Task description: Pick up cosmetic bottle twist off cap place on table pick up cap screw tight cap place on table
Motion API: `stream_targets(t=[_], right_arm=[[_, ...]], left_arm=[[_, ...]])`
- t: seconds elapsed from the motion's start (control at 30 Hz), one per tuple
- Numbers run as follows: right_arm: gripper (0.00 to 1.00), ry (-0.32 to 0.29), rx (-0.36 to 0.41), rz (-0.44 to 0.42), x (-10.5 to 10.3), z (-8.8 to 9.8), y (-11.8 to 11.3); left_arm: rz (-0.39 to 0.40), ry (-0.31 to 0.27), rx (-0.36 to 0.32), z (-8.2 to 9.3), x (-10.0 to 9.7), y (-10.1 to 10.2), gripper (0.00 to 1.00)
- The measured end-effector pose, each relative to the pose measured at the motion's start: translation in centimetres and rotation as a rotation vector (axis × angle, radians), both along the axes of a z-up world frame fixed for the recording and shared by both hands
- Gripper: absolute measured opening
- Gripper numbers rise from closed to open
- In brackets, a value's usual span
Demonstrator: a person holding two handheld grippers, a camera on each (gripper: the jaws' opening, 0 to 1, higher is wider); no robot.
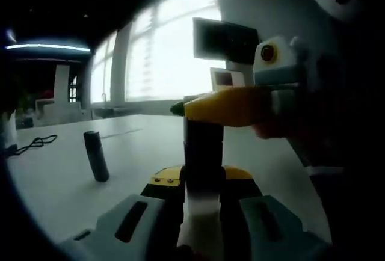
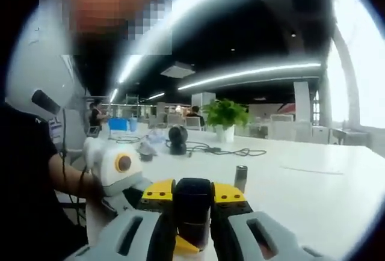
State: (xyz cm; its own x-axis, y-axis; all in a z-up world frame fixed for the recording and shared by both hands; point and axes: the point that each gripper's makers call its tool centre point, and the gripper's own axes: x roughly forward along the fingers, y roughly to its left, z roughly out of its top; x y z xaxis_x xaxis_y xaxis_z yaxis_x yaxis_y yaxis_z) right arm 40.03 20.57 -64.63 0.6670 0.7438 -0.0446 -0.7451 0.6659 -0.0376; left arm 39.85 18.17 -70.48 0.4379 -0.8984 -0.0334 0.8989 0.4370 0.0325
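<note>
Left gripper (image 1: 201, 210): fingers closed on the body of the bottle (image 1: 201, 207), which stands upright between them, lifted above the desk (image 1: 54, 189). The body is pale low down and dark above. Right gripper (image 2: 192, 225): fingers closed on the dark cap (image 2: 192, 204) at the bottle's top; in the left gripper view the same gripper (image 1: 231, 106) reaches in from the right, level with the cap. Stage, as judged: pick-up done, both grips set, cap being turned; whether it is coming off or being screwed tight cannot be told. Setting the bottle down remains. Farther out on the desk stands a dark cylinder (image 1: 96, 156), seen too in the right gripper view (image 2: 240, 178), well apart from the bottle.
</note>
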Motion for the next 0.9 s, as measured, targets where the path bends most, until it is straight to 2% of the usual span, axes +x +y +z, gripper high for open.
stream_targets(t=[0.27, 0.4, 0.67, 0.9], right_arm=[[0.15, -0.002, -0.047, 0.170, -0.9, 0.0, 0.5], [0.15, 0.009, -0.046, 0.239, -1.2, 0.0, 0.6], [0.15, 0.008, -0.052, 0.433, -2.5, 0.0, 0.7], [0.15, 0.002, -0.045, 0.535, -2.7, 0.0, 0.7]], left_arm=[[-0.051, 0.000, 0.000, 0.1, -0.8, -0.1, 0.11], [-0.073, 0.007, -0.002, 0.1, -1.1, -0.2, 0.11], [-0.131, 0.017, -0.002, 0.1, -2.2, -0.5, 0.12], [-0.136, 0.025, -0.003, 0.1, -2.2, -0.5, 0.12]])
